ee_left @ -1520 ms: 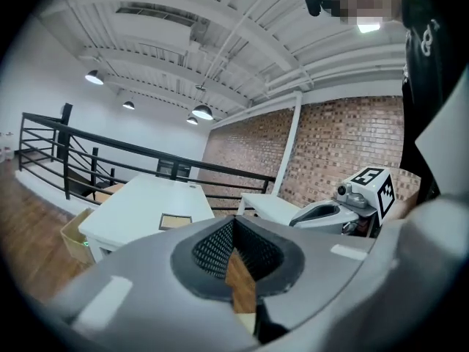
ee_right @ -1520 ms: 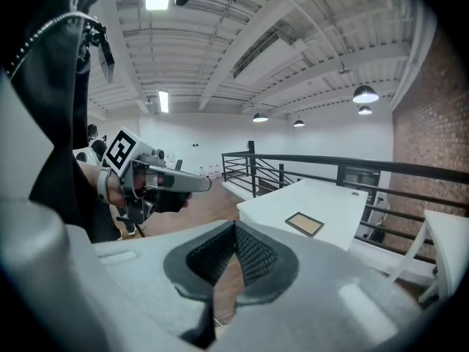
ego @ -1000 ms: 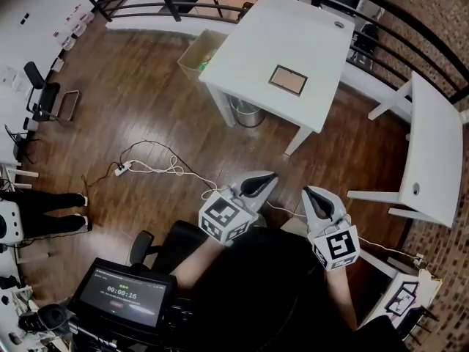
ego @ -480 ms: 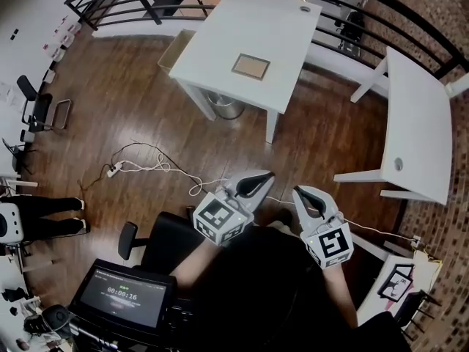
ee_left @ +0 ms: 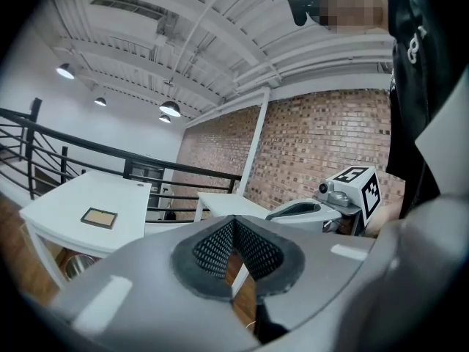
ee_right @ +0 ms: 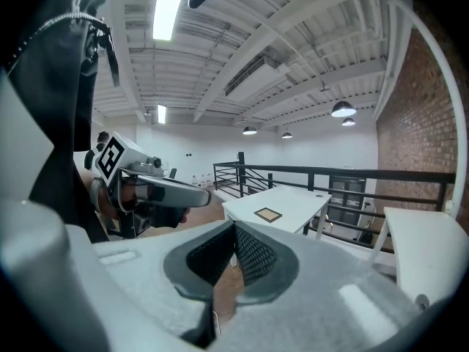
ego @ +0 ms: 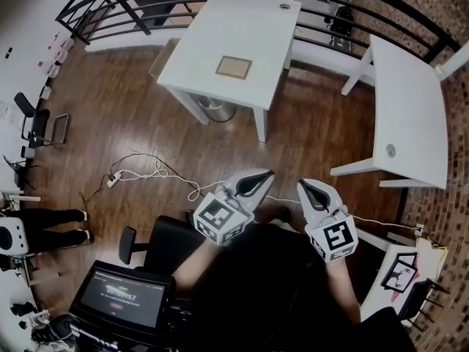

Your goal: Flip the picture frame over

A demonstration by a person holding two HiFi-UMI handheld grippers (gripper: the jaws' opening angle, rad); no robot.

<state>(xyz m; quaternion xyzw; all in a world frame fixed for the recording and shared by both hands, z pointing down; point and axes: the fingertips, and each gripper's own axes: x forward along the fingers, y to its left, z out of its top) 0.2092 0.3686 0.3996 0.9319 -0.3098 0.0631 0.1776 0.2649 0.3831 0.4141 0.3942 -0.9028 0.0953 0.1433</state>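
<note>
Picture frame (ego: 234, 67): flat on white table (ego: 242, 20), brown face up, maybe backing | left gripper (ego: 260, 177), right gripper (ego: 308, 188): closed, empty

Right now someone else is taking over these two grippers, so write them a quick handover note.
Left gripper: shut, empty, well short of the table.
Right gripper: shut, empty, beside the left one.
Picture frame: lying flat on the white table ahead, untouched.
Done: nothing yet.
Left: step up to the table, grasp the frame, flip it over.
</note>
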